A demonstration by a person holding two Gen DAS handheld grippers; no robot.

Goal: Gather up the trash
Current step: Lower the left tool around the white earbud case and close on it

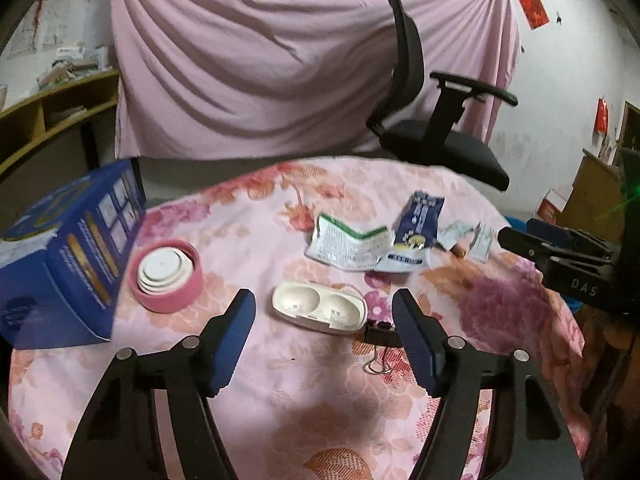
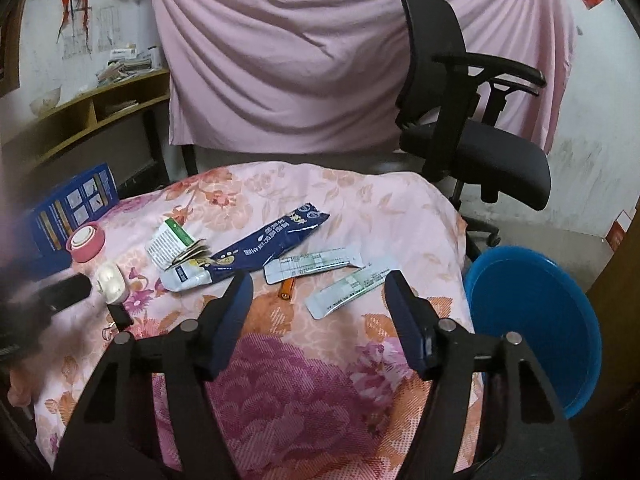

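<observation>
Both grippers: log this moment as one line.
left gripper: open, empty, over white case | right gripper: open, empty, near white sachets | blue basin: off table edge

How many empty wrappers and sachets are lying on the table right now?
4 visible: a green-and-white packet toward the left, a dark blue wrapper lying against it, and two slim white sachets nearer the right gripper. Smaller scraps could be hidden underneath.

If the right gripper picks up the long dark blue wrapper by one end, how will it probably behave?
The dark blue wrapper looks like thin, creased film lying flat, so it is probably very light and would droop from the fingers. Its glossy surface suggests it may slip in a shallow pinch. One end lies against the green-and-white packet, which might get dragged along.
</observation>
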